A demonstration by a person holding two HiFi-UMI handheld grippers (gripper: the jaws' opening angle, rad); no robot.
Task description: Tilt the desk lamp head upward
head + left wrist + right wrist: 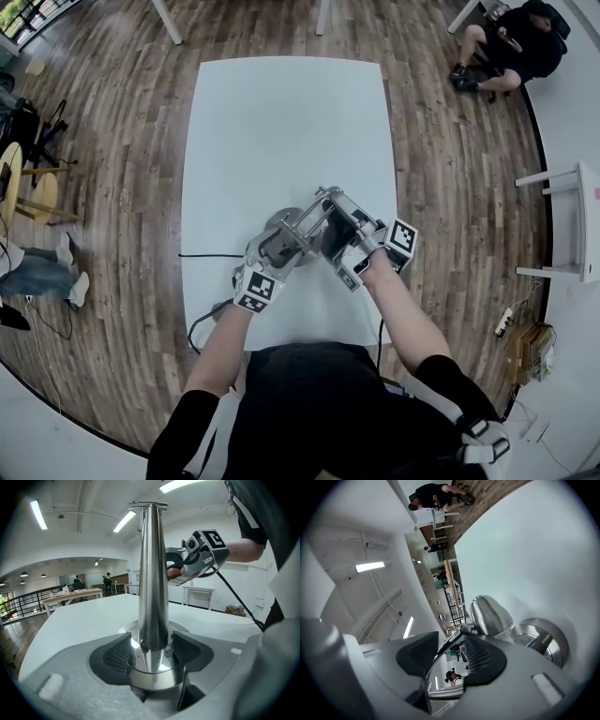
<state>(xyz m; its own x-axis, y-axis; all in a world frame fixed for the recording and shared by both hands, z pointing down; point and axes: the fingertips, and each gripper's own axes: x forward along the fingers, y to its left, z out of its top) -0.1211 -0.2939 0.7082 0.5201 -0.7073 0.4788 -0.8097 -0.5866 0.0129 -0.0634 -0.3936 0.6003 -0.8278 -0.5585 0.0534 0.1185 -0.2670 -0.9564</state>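
Looking down through the head view, I am seeing the desk lamp [309, 217] standing near the front edge of the white table [281, 112], just ahead of the person. The left gripper [275, 247] is sitting low beside the lamp's round base [268, 221]. The right gripper [339, 236] is sitting on the other side at the lamp head [345, 210], which is hanging above and to the right of the base. A seated person [516, 42] is showing far off on the wooden floor [112, 141].

Switching to the left gripper view, I am watching the left gripper [150, 651] clamping the lamp's tapered metal stem [151, 573] low down, just above its collar. Both dark pads are pressing on the stem, which is standing upright. The right gripper [180, 562] is hovering behind the stem, near its top.

Turning to the right gripper view, I am finding the right gripper [451, 656] standing with its jaws apart. A thin dark rod [449, 640] of the lamp is running through the gap, with a strip of shiny metal lower down, and I am not seeing either pad pressing on them. Beyond the jaws, a rounded silver part [490, 616] of the lamp and a flat metal disc [541, 641] are showing against the table [534, 550].
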